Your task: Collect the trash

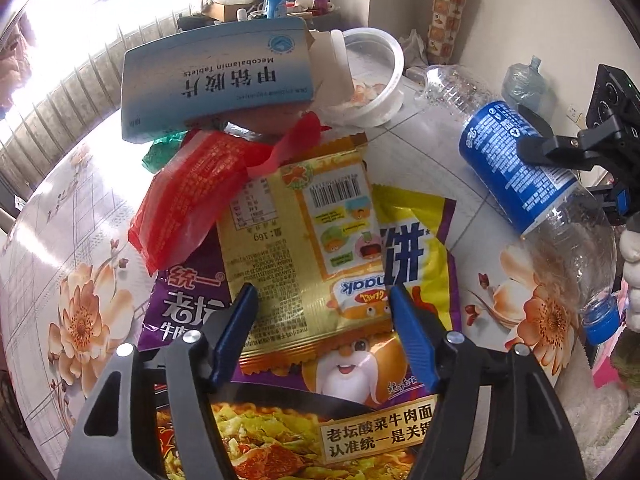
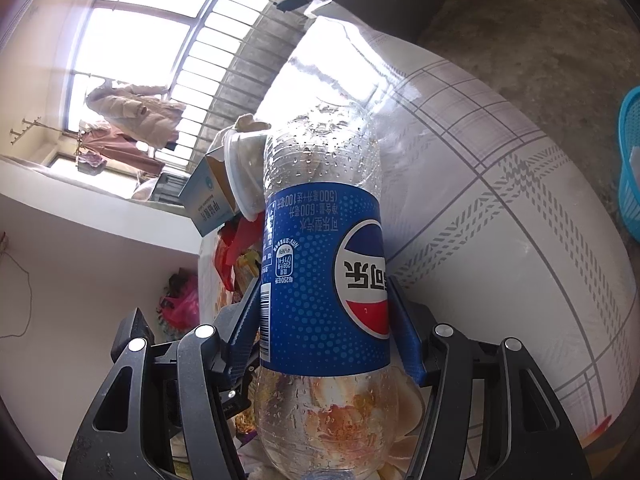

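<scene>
My right tool (image 2: 324, 320) is clamped across the blue label of an empty clear plastic bottle (image 2: 320, 248), one blue finger (image 2: 246, 320) pressed to each side of it. The bottle is tipped away from me, cap end toward the tool and ribbed base pointing out, with droplets beading its inner wall. In the left wrist view the same bottle (image 1: 532, 184) hangs slantwise above the surface (image 1: 80, 216), its blue cap (image 1: 600, 324) lowest, and the right tool (image 1: 568, 152) grips it from the far side.

My left tool (image 1: 324, 312) hovers low over the heap of wrappers, its blue fingers (image 1: 236, 332) spread wide and holding nothing. Between them lies a shiny gold foil snack packet (image 1: 304, 240) with crimped edges and a barcode. Under it sits a purple instant-noodle bag (image 1: 352, 412), glossy, printed with a bowl of noodles, and to its right a yellow crinkled wrapper (image 1: 416, 236). A translucent red plastic wrapper (image 1: 188, 204) is crumpled at the left. Behind, a pale blue cardboard medicine box (image 1: 216, 80) with a torn open flap leans on the pile, touching a round white plastic tub (image 1: 372, 80) tilted on its side.

The surface wears a slick floral and plaid cloth. A teal mesh basket (image 2: 630, 160) stands on the floor beyond its edge.
</scene>
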Demonstrator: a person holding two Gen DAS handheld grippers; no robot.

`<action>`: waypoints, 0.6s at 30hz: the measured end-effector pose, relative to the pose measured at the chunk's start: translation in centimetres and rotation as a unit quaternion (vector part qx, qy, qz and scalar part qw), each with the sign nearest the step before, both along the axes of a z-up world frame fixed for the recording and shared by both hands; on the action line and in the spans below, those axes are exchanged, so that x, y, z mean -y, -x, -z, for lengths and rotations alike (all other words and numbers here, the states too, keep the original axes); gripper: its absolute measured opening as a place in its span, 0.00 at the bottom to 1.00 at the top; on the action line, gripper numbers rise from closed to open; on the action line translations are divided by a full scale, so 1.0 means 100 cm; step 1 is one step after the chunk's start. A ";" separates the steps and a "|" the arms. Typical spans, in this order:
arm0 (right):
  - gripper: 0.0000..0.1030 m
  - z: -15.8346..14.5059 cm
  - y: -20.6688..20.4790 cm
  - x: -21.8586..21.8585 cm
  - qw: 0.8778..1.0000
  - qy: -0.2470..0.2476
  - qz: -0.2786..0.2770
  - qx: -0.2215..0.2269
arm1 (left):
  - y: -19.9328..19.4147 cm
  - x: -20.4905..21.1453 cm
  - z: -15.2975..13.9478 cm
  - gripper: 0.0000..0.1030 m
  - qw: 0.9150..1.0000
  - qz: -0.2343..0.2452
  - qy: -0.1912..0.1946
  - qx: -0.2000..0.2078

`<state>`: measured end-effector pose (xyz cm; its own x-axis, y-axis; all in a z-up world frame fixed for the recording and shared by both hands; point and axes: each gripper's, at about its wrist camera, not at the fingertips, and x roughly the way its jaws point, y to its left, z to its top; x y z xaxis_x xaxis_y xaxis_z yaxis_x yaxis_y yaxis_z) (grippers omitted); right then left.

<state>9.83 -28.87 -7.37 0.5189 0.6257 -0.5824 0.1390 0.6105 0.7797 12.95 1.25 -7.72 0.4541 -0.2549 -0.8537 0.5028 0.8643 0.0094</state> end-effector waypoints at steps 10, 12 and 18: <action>0.55 0.000 0.004 0.004 1.000 -0.010 0.005 0.001 | 0.000 0.000 -0.013 0.10 1.000 0.013 0.026 -0.009; 0.54 0.000 0.006 0.006 1.000 -0.019 0.006 0.001 | 0.003 0.002 -0.018 0.07 1.000 0.016 0.025 -0.002; 0.54 -0.002 0.018 0.011 0.999 -0.044 0.011 0.010 | 0.023 0.003 -0.040 0.02 0.999 0.021 0.025 0.023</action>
<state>8.03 -30.00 -7.17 0.5443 0.6622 -0.5149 0.1356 0.5363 0.8331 10.64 0.93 -3.70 0.4800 -0.3159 -0.8184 0.5388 0.8424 -0.0091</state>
